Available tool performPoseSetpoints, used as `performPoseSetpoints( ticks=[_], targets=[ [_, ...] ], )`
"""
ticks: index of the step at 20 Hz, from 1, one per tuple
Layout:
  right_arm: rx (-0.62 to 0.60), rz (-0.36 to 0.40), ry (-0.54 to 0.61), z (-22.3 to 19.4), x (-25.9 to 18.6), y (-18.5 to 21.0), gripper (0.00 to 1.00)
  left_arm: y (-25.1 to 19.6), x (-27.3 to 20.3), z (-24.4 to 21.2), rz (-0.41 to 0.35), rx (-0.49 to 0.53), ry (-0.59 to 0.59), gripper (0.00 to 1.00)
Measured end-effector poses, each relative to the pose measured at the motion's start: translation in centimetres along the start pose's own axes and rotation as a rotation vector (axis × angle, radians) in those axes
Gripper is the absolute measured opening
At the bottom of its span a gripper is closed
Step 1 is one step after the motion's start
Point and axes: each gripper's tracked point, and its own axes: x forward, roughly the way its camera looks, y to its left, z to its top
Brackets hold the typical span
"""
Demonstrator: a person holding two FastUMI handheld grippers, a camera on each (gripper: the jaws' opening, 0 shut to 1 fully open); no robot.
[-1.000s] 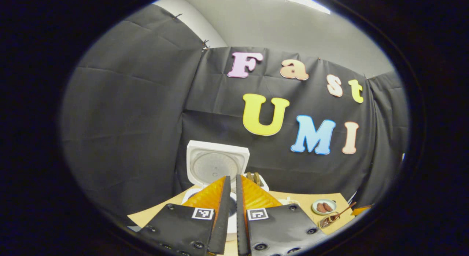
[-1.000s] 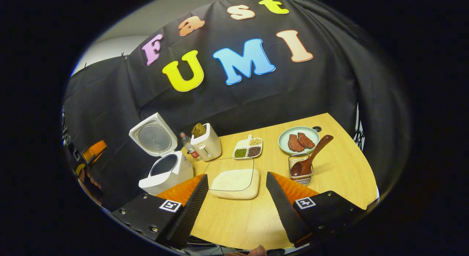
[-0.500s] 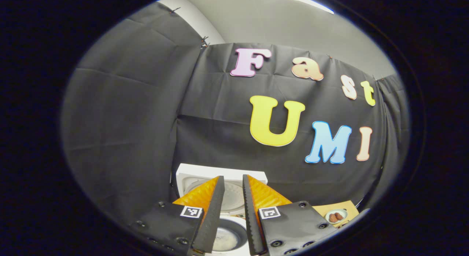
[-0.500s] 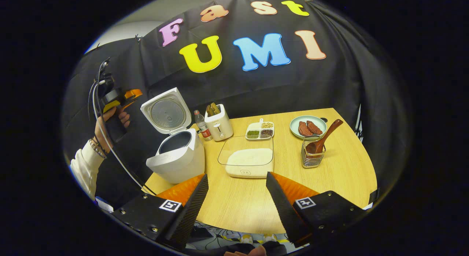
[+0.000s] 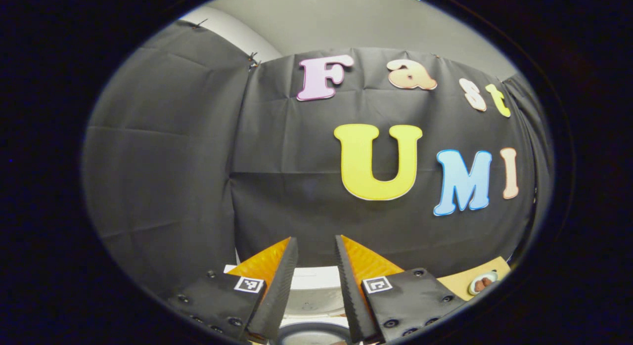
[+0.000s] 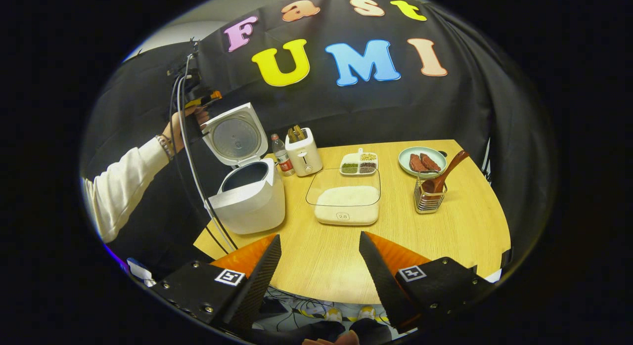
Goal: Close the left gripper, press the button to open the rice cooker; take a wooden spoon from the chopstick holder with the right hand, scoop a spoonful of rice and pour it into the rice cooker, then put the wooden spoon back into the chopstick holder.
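rice cooker [image 6: 249, 192] open, wooden spoon [image 6: 443, 173] in chopstick holder [image 6: 429, 197]

My left gripper [image 5: 316, 246] has risen and its fingers have parted wider; the rice cooker [image 5: 311, 298] has slid to the bottom edge. In the right gripper view the cooker [image 6: 249, 189] now sits left of centre, farther off.

Rice cooker [image 5: 311, 295] mostly hidden behind left gripper's fingers [image 5: 277, 290], cut by bottom edge. Plate [image 5: 482, 281] at rim, contents too small to tell. Wooden spoon [image 6: 444, 172] bowl hidden inside chopstick holder [image 6: 428, 199]. Bottle [image 6: 283, 159] label illegible.
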Motion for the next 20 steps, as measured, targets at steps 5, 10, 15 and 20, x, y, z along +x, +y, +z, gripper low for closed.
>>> performPoseSetpoints(
  ticks=[5, 10, 15, 20],
  targets=[
    [0.013, -0.003, 0.020, -0.5, 0.1, -0.5, 0.97, 0.6, 4.6, -3.3, 0.032, 0.006, 0.139, 0.70],
    [0.019, 0.007, 0.030, -0.4, 0.5, -0.5, 0.97, 0.9, 6.4, -6.2, 0.027, 0.012, 0.235, 0.82],
    [0.034, 0.028, 0.051, -0.9, 1.0, -0.2, 0.97, 0.7, 6.8, -7.3, 0.001, -0.003, 0.373, 0.86],
    [0.043, 0.040, 0.055, -1.1, 1.2, 0.0, 0.97, 0.4, 2.7, -7.7, -0.008, -0.032, 0.410, 0.85]
  ],
)
